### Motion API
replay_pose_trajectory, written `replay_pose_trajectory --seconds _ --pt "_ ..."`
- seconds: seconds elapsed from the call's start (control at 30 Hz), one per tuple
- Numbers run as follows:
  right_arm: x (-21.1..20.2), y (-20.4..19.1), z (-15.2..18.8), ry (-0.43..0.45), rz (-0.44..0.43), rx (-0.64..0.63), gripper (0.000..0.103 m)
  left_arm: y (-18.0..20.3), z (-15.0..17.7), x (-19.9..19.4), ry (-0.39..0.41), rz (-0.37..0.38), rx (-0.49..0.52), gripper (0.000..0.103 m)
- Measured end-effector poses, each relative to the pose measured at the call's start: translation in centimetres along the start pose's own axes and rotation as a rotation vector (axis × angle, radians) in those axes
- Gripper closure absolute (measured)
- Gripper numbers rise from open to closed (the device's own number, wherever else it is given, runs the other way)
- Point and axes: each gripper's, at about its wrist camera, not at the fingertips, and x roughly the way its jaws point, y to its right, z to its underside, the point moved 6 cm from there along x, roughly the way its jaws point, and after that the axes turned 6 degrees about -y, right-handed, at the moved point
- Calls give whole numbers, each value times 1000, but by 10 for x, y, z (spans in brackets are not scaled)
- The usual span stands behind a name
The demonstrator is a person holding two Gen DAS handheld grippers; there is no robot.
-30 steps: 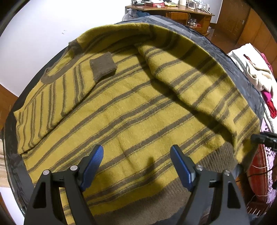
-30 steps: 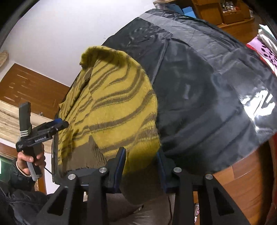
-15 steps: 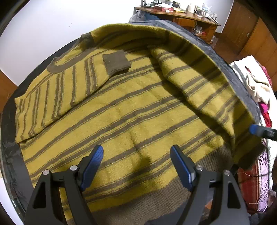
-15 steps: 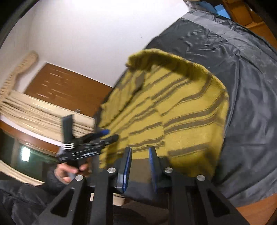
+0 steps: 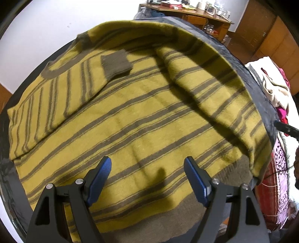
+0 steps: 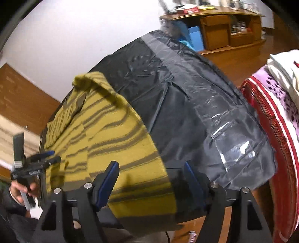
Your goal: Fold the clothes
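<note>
A mustard sweater with brown stripes lies on the dark-covered table. Its left sleeve is folded across the chest, with the brown cuff lying flat. Its right side is folded inward, forming a raised fold. My left gripper is open and empty above the brown hem. In the right wrist view the sweater covers the table's left part. My right gripper is open, its jaws standing on either side of the folded edge near the hem. The left gripper shows there too.
A pile of white, pink and red clothes lies right of the table on a patterned bedspread. A wooden desk with clutter stands behind. The black table cover is bare on the right side.
My right gripper was shut on the sweater's hem edge, carried it left over the body, and has now opened and let it go. The left gripper stayed open.
</note>
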Motion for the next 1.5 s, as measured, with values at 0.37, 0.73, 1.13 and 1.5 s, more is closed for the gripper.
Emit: replay_pose_trajectory --seconds 0.37,0.73,1.13,1.5 --pt "18 23 14 -105 -147 -61 54 2 2 1 -19 -44 -61 20" --pt "28 -8 24 -146 -291 -64 86 14 2 -3 -8 -10 -43 20" --pt "59 -102 40 -242 -385 -237 85 109 -19 -37 70 236 117 20" --pt "72 -120 53 -237 -369 -260 85 114 -20 6 -110 424 -46 32"
